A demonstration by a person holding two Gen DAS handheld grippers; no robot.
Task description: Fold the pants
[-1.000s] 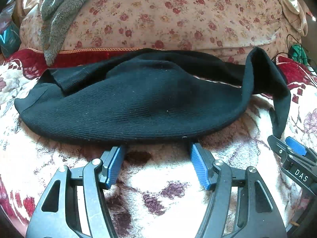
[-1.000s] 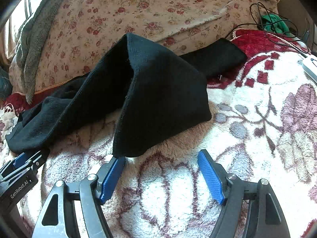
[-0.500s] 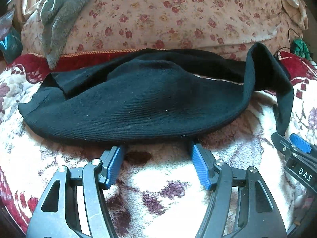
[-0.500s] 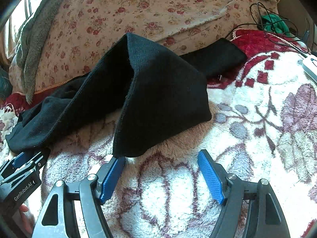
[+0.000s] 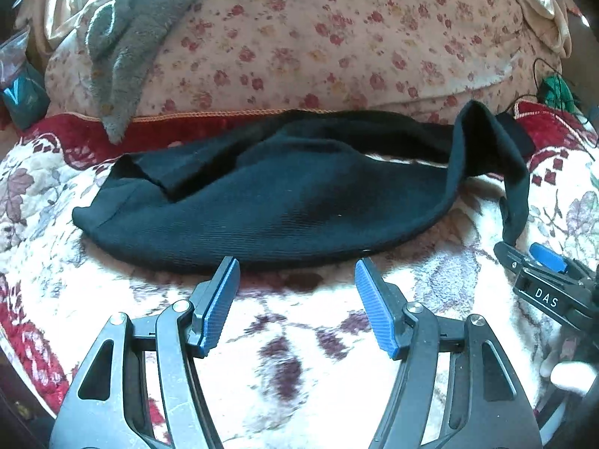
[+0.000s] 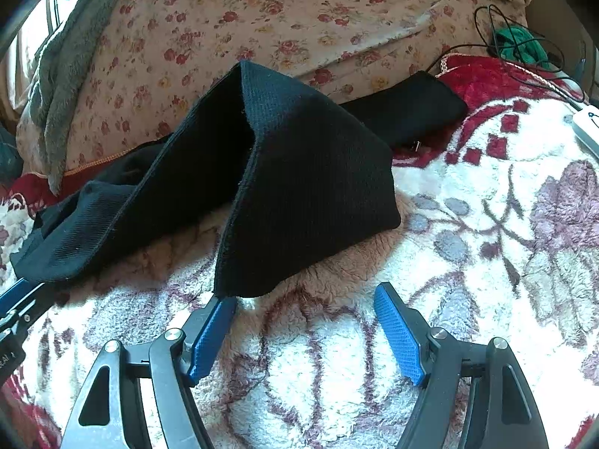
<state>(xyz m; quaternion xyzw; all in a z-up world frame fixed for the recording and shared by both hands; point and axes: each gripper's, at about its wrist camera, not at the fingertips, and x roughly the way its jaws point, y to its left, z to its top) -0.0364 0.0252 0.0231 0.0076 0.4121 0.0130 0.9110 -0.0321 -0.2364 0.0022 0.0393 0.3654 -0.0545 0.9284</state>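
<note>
Pants (image 5: 284, 202) seemingly farther from left gripper (image 5: 295, 280); right gripper (image 6: 305, 299) spread.

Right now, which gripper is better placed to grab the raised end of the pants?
Right gripper: jaws open, with the tented end of the black pants touching its left pad. The left gripper faces the flat middle.

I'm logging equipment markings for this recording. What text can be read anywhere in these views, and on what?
"DAS" in white, on the black body of the right gripper, seen from the left wrist view.
White letters on the left gripper at the right wrist view's edge: cut off, unreadable.
</note>
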